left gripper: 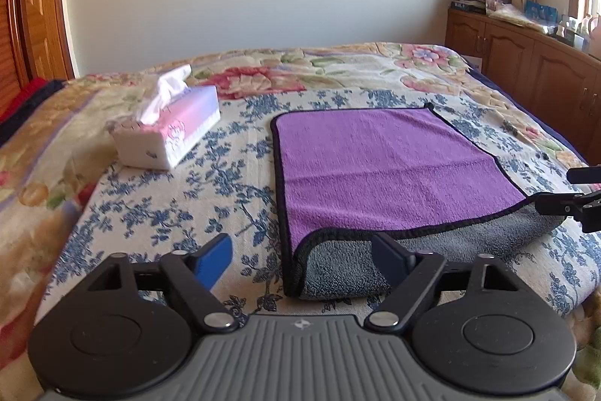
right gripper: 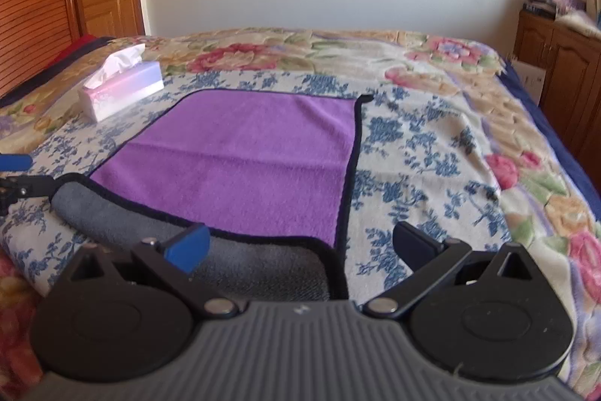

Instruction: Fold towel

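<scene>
Bedroom, flowered bedspread (left gripper: 157, 213) as the work surface: a towel (left gripper: 375, 168) with its near edge rolled back, both grippers hanging just short of it.

The purple towel lies flat with its grey underside showing along the near hem; the tissue box (left gripper: 169, 126) sits off the towel's far left corner. The left gripper (left gripper: 300, 258) and right gripper (right gripper: 300, 247) both stand wide, holding nothing. Risks, as I judge them: a pinch catching bedspread along with the hem, or uneven lifts skewing the fold.
</scene>
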A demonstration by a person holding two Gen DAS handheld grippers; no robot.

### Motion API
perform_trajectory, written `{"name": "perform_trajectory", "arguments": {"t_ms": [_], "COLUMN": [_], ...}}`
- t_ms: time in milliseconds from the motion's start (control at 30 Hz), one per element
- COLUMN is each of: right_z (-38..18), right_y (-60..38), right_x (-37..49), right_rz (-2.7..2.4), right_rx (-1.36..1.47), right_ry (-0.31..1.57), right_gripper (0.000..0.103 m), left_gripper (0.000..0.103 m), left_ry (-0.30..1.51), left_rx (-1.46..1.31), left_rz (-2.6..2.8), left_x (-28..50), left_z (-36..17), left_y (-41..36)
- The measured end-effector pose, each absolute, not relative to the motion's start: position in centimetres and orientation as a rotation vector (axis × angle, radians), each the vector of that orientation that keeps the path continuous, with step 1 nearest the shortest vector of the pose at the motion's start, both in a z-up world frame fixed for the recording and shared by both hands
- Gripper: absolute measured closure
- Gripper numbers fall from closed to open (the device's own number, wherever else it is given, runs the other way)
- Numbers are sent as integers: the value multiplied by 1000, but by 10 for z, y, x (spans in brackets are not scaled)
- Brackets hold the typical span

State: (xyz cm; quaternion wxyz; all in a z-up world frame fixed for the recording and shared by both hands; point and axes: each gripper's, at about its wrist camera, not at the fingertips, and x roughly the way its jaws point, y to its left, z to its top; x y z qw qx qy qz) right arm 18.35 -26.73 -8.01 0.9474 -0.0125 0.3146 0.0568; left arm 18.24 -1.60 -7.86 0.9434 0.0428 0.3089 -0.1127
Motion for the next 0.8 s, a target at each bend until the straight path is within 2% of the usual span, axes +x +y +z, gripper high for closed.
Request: {"name": "perform_trajectory", "arguments": {"t_ms": [267, 367, 567, 800], "right_z": [-84, -86, -92, -90], "right_y": [-271, -274, -278, -282], "right_x": [189, 193, 196, 198], "right_rz": [138, 141, 136, 160], "right_rx": [5, 21, 43, 76], "right_ry": [674, 697, 734, 756], "right_gripper": [1, 13, 15, 24], "left_gripper": [35, 36, 39, 39], "left_ry": [659, 669, 688, 704], "left_rx": [83, 80, 70, 72], "left_rz": [-257, -262, -267, -277], "left_x": [190, 194, 199, 202], "left_z": [-84, -86, -90, -93], "left_y": [-18, -17, -17, -19]}}
